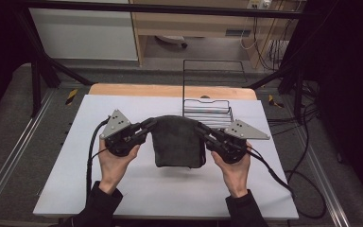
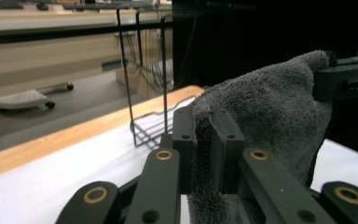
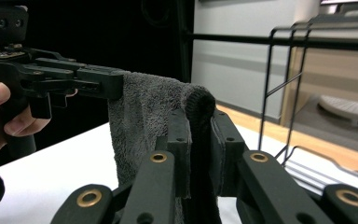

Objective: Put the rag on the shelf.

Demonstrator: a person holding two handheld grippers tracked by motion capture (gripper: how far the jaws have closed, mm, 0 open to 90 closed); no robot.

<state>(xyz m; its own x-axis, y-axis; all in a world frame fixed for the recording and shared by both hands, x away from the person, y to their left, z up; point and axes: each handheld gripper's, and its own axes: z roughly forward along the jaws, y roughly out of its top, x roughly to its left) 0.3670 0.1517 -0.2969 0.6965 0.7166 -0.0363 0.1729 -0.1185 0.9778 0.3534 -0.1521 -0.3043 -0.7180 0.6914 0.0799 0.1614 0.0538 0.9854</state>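
A dark grey towel (image 1: 177, 141) hangs folded between my two grippers, lifted over the white table top (image 1: 123, 189), its lower edge near the surface. My left gripper (image 1: 149, 125) is shut on the towel's upper left corner, and my right gripper (image 1: 199, 128) is shut on its upper right corner. In the left gripper view the towel (image 2: 265, 112) is pinched in my left gripper (image 2: 204, 140), with the other gripper clamped at its far corner. In the right gripper view the towel (image 3: 144, 116) runs from my right gripper (image 3: 199, 140) to the left one, held by a hand.
A black wire rack (image 1: 208, 101) stands at the back of the table, right behind the towel, with a tall wire frame. A wooden strip (image 1: 170, 91) borders the far edge. Cables trail from both grippers across the table and off the right side.
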